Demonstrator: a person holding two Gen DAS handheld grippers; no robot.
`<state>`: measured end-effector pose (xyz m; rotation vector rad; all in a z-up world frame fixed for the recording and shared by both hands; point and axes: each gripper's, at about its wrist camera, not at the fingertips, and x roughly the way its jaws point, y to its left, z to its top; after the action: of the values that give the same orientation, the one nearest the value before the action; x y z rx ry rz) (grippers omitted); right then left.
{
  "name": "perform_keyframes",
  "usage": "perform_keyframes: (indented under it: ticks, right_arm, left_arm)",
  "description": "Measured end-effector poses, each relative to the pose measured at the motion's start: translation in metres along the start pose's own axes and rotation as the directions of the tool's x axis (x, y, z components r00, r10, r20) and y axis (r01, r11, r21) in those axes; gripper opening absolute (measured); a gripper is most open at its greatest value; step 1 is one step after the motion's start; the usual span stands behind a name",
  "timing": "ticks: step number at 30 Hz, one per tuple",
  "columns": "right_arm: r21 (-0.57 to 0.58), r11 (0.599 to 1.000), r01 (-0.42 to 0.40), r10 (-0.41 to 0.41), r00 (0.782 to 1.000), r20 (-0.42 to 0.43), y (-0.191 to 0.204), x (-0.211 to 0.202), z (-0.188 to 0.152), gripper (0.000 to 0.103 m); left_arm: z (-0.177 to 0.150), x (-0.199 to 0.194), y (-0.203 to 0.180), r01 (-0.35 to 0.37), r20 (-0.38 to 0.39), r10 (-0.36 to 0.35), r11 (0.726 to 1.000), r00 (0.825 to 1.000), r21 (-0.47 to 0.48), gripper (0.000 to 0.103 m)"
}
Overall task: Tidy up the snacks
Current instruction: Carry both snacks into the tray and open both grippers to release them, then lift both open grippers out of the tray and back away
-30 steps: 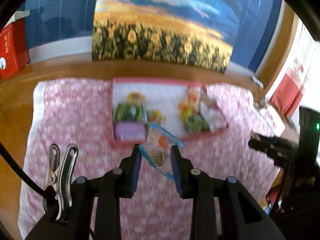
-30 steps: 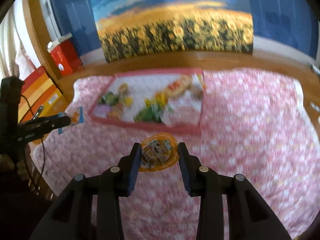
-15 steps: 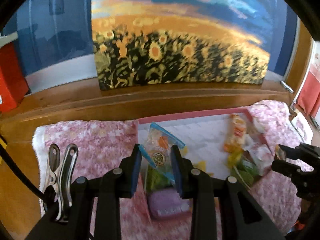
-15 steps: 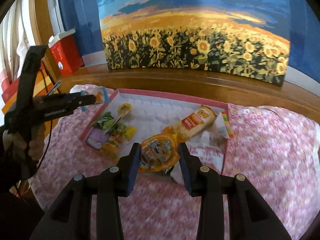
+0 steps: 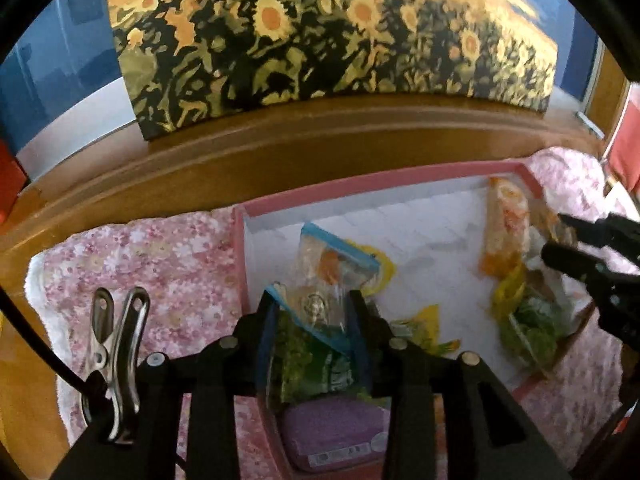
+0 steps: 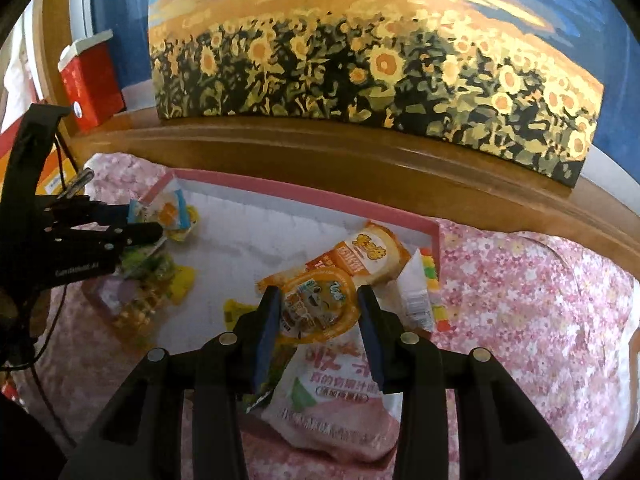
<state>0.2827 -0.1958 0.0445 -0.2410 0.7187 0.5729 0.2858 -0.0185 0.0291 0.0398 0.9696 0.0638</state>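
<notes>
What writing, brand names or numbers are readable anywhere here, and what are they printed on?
Nothing can be quoted with confidence.
Orange bread packet: a yellow logo and white characters, too blurred to read.
Round orange cup in the right gripper: lid print too small to read.
White pouch: large red Chinese characters, blurred.
Left gripper body: a white line of lettering, unreadable.
Clear blue-edged packet: a round emblem, no legible words.
Purple box: a label strip, too small.

A sunflower painting [image 6: 372,68] leans on a blue wall [image 5: 52,68] above a wooden ledge [image 6: 360,160].

Sunflower painting [image 6: 372,68] on wooden ledge [image 6: 360,152]; red box [image 6: 94,80].
</notes>
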Motion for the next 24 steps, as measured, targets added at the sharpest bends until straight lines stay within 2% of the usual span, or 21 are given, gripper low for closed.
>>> perform_keyframes:
  ticks: [1, 5, 6, 8, 9, 10, 11, 14, 17, 18, 19, 20, 24]
  right_arm:
    - [-0.011, 1.0, 0.002, -0.002, 1.0, 0.001, 0.002, 0.002, 0.002, 0.04]
    - [-0.036, 0.999, 0.012, -0.012, 1.0, -0.001, 0.008, 0.005, 0.004, 0.041]
    - [-0.036, 0.999, 0.019, -0.019, 1.0, -0.005, 0.008, 0.005, 0.004, 0.043]
    - [-0.037, 0.999, 0.024, -0.025, 1.0, -0.015, 0.007, 0.007, 0.003, 0.048]
    - [-0.04, 0.999, 0.036, -0.037, 0.999, -0.023, 0.007, 0.009, 0.002, 0.056]
    - [-0.046, 0.998, 0.05, -0.051, 0.998, -0.036, 0.009, 0.011, 0.002, 0.064]
    - [-0.048, 0.997, 0.058, -0.06, 0.998, -0.036, 0.01, 0.01, 0.002, 0.065]
    - [-0.017, 0.998, 0.052, -0.052, 0.999, -0.001, 0.007, 0.0, -0.001, 0.065]
    - [0.053, 0.998, 0.016, -0.019, 0.997, 0.07, 0.001, -0.014, 0.0, 0.065]
    - [0.071, 0.997, 0.001, -0.007, 0.996, 0.09, -0.002, -0.019, 0.0, 0.058]
    - [0.075, 0.997, -0.006, -0.001, 0.995, 0.095, -0.002, -0.02, 0.0, 0.045]
    - [0.072, 0.997, -0.006, -0.001, 0.996, 0.09, -0.001, -0.022, 0.0, 0.041]
    - [0.06, 0.998, 0.0, -0.006, 0.996, 0.089, 0.005, -0.029, -0.005, 0.04]
  left_arm:
    - [-0.001, 0.003, -0.001, -0.017, -0.007, 0.017, 1.0, 1.0, -0.01, 0.041]
    - [-0.003, 0.003, 0.007, 0.029, -0.021, -0.031, 0.995, 0.999, -0.094, 0.043]
    - [-0.004, 0.0, 0.008, 0.039, -0.017, -0.041, 0.994, 0.999, -0.106, 0.048]
    - [-0.003, -0.009, 0.01, 0.066, -0.003, -0.067, 0.989, 0.998, -0.131, 0.057]
    - [-0.004, -0.014, 0.011, 0.074, 0.008, -0.074, 0.987, 0.997, -0.143, 0.063]
    - [-0.003, -0.021, 0.008, 0.083, 0.022, -0.08, 0.985, 0.997, -0.151, 0.066]
    - [0.0, -0.027, 0.009, 0.094, 0.037, -0.089, 0.984, 0.995, -0.152, 0.066]
    - [0.005, -0.042, 0.01, 0.103, 0.07, -0.094, 0.986, 0.993, -0.131, 0.066]
    - [0.004, -0.052, 0.015, 0.104, 0.095, -0.094, 0.988, 0.991, -0.112, 0.066]
    - [0.003, -0.053, 0.015, 0.105, 0.095, -0.095, 0.988, 0.991, -0.11, 0.066]
    - [0.001, -0.054, 0.013, 0.112, 0.093, -0.102, 0.987, 0.99, -0.114, 0.066]
    - [-0.001, -0.054, 0.013, 0.128, 0.087, -0.117, 0.984, 0.989, -0.123, 0.066]
    - [-0.005, -0.058, 0.008, 0.164, 0.089, -0.154, 0.98, 0.984, -0.117, 0.066]
